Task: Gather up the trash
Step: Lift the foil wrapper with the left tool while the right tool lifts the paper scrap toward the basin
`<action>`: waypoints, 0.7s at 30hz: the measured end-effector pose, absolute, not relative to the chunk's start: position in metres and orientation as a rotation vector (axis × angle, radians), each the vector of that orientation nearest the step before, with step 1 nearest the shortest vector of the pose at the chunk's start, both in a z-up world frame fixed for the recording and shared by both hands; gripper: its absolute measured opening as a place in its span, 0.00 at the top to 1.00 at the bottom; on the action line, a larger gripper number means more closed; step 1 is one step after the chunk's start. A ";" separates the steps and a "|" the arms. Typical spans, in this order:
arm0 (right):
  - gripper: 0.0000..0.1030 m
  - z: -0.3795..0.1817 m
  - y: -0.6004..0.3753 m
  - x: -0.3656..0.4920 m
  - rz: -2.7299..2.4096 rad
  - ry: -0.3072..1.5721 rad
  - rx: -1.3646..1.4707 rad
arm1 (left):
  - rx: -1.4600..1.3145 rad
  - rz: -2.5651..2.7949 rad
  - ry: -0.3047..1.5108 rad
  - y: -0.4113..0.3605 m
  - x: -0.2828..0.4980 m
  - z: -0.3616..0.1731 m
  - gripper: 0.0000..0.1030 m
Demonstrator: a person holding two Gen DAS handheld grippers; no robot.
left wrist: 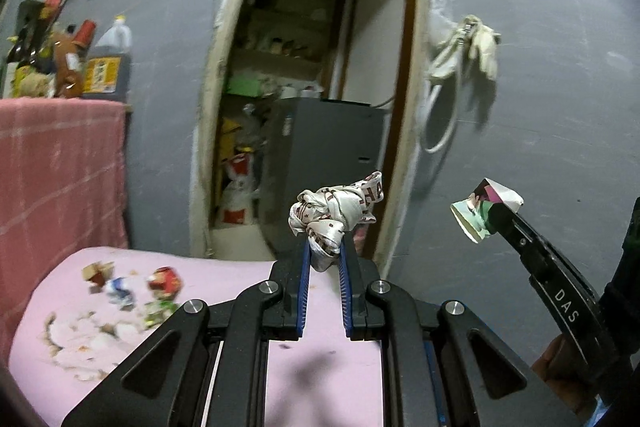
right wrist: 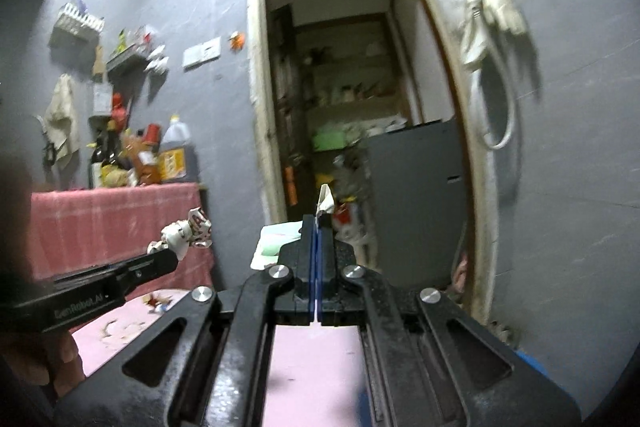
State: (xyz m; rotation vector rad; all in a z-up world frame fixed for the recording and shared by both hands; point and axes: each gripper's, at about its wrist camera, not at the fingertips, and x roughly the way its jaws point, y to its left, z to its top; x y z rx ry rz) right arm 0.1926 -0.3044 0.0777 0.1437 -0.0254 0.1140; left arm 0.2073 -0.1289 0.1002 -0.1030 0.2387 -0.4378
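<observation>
My left gripper [left wrist: 325, 247] is shut on a crumpled white printed wrapper [left wrist: 336, 213], held up in the air above the pink table [left wrist: 328, 379]; it also shows in the right wrist view [right wrist: 184, 231]. My right gripper [right wrist: 317, 227] is shut on a folded colourful paper scrap [right wrist: 325, 202], which shows in the left wrist view [left wrist: 486, 207] to the right of the wrapper. More small trash pieces [left wrist: 132, 289] lie on the pink table at the left.
An open doorway [left wrist: 320, 87] with shelves and a grey cabinet [left wrist: 324, 155] is ahead. A red-draped counter [left wrist: 60, 167] with bottles stands at the left. Cloth and a hose [left wrist: 464, 55] hang on the grey wall at the right.
</observation>
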 end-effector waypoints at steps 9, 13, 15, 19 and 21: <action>1.00 0.066 -0.356 0.183 -0.006 0.010 0.171 | -0.078 -0.543 0.293 -0.186 0.221 0.089 0.89; 0.99 0.058 -0.372 0.189 -0.051 0.069 0.183 | -0.071 -0.572 0.348 -0.209 0.234 0.078 0.89; 0.99 0.052 -0.379 0.194 -0.068 0.110 0.192 | -0.067 -0.580 0.386 -0.218 0.241 0.072 0.89; 0.99 0.036 -0.395 0.213 -0.101 0.245 0.228 | -0.050 -0.600 0.498 -0.238 0.260 0.054 0.89; 0.99 0.029 -0.400 0.220 -0.105 0.296 0.247 | -0.045 -0.605 0.548 -0.244 0.268 0.046 0.89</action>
